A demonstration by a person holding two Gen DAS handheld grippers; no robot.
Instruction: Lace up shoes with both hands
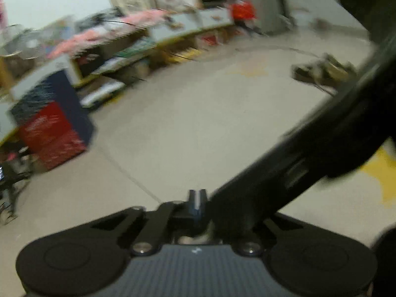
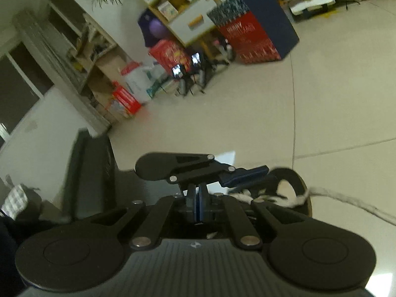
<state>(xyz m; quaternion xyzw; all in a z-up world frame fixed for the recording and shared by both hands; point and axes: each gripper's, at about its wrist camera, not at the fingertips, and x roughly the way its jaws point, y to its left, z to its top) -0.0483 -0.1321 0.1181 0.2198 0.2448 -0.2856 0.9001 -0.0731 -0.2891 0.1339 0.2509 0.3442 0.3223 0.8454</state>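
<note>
1. Two grippers are sitting close over a pale tiled floor (image 2: 334, 86); the open room is lying ahead and to the right in the right wrist view, while a tall blue-and-red cardboard box (image 2: 257, 24) and cluttered wooden shelves (image 2: 173, 5) are edging its far side.
2. The right wrist view is showing the task's thing: a black low shoe with a pale lining (image 2: 303, 188) is lying just beyond and right of the right gripper (image 2: 197, 205), and its thick off-white lace (image 2: 346, 199) is running off to the right edge.
3. The left wrist view is showing no shoe close by; it is badly blurred, and a broad black bar (image 1: 309, 153) is crossing from the lower middle to the upper right.
4. The left gripper (image 1: 197, 199) is holding its jaws together; no lace is showing between them.
5. The right gripper's blue-padded jaws are pressing together too, with nothing visible between.
6. The lace's long axis is lying roughly level, sloping slightly down rightward; which way the shoe's toe is pointing I cannot tell.
</note>
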